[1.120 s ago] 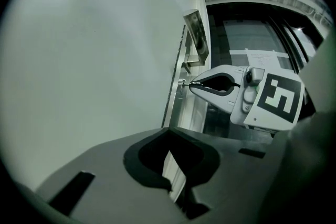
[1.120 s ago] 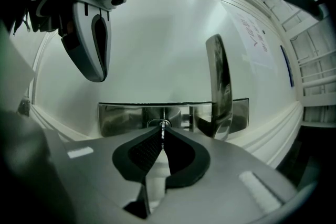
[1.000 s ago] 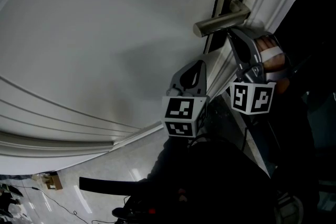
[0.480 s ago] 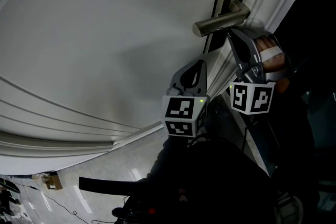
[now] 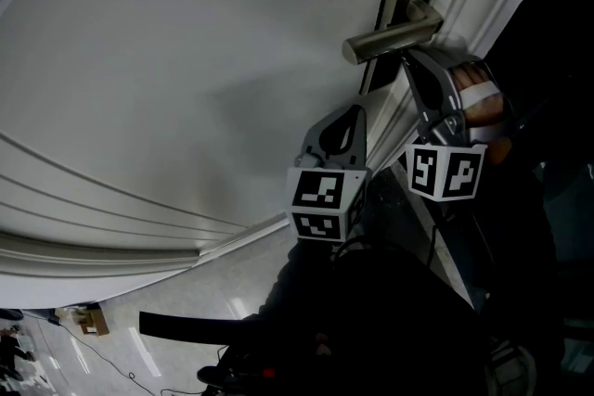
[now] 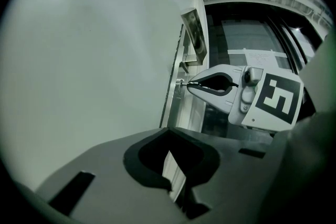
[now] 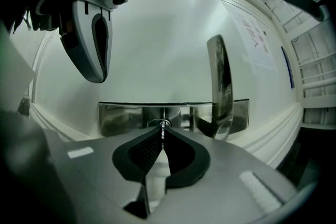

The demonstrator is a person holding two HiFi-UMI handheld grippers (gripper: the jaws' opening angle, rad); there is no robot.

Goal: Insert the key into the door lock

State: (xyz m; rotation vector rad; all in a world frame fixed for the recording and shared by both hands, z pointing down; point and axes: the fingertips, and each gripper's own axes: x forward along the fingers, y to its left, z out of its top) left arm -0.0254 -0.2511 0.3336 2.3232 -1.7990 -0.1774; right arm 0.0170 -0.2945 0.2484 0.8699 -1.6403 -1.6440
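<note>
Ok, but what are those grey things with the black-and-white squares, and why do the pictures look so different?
A person holds two grabbing tools; the square-patterned cubes belong to them. One camera sits on the person's head and looks down at a white door. Each of the other two rides on a tool, looking along its jaws. The right tool is shut on a small key, whose tip is at the shiny lock plate, near the door handle. The left tool is shut, holding nothing, and hangs nearby.
</note>
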